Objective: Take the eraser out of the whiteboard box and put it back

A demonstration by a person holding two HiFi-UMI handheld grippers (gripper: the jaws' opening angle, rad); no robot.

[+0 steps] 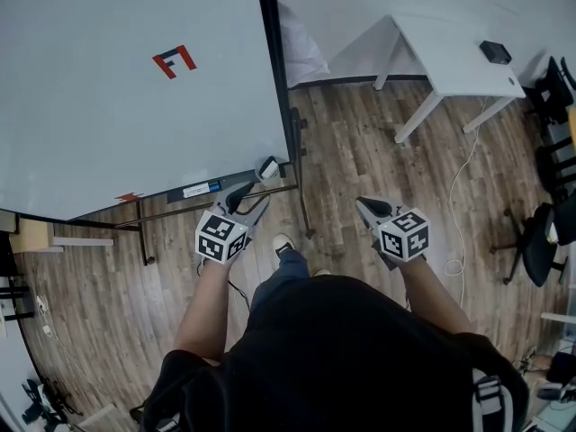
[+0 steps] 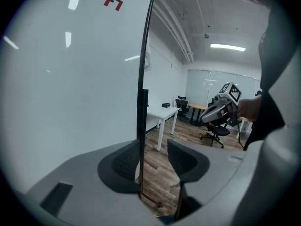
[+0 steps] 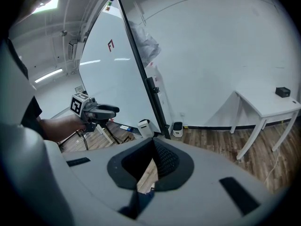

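Observation:
A small white whiteboard box (image 1: 267, 166) with a dark top hangs at the right end of the whiteboard's tray (image 1: 180, 193). It also shows in the right gripper view, whiteboard box (image 3: 145, 127), by the board's lower corner. I cannot pick out the eraser itself. My left gripper (image 1: 252, 194) hovers just below and left of the box, open and empty; in its own view the left gripper (image 2: 153, 149) frames the board's black edge. My right gripper (image 1: 362, 203) hangs over the floor to the right, its tips together on nothing, as the right gripper (image 3: 151, 145) view confirms.
The large whiteboard (image 1: 117, 79) fills the left, its black stand leg (image 1: 301, 196) reaching over the wood floor. A white table (image 1: 450, 61) with a small black box (image 1: 495, 52) stands at the back right. Office chairs (image 1: 540, 241) and a cable (image 1: 459, 196) lie to the right.

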